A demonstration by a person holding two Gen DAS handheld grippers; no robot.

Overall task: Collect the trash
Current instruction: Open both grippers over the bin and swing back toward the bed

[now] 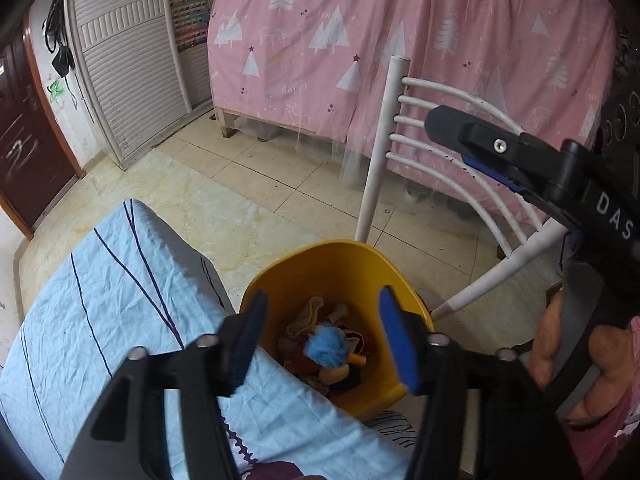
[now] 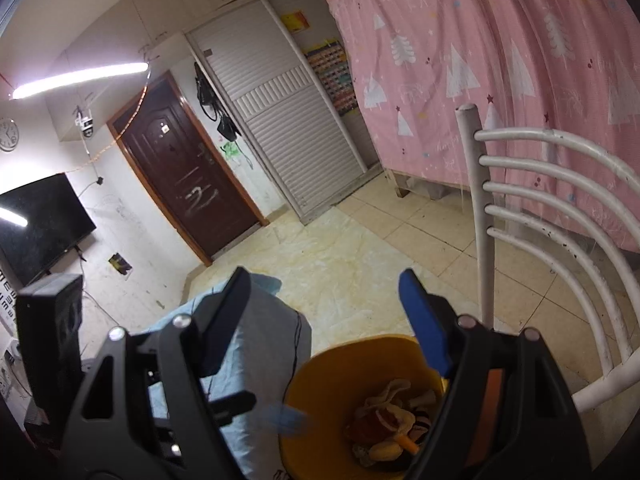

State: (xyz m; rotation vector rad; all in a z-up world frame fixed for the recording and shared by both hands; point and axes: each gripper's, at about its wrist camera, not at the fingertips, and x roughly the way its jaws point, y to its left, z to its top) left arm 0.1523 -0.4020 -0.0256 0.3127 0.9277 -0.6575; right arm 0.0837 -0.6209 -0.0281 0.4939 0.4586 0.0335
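A yellow bin (image 1: 332,264) stands on the floor beside the bed and holds several scraps of trash. A blue fluffy piece (image 1: 326,348) is in the air over the bin's mouth, apart from both fingers; it shows as a blue blur in the right wrist view (image 2: 290,418). My left gripper (image 1: 324,336) is open and empty right above the bin. My right gripper (image 2: 324,320) is open and empty, above the bin (image 2: 320,384); it also shows in the left wrist view (image 1: 452,132), up and to the right of the bin.
A bed with a light blue striped sheet (image 1: 100,300) lies left of the bin. A white chair (image 1: 448,152) stands right behind the bin. A pink curtain (image 1: 360,40) hangs at the back. Tiled floor (image 1: 240,184) lies between.
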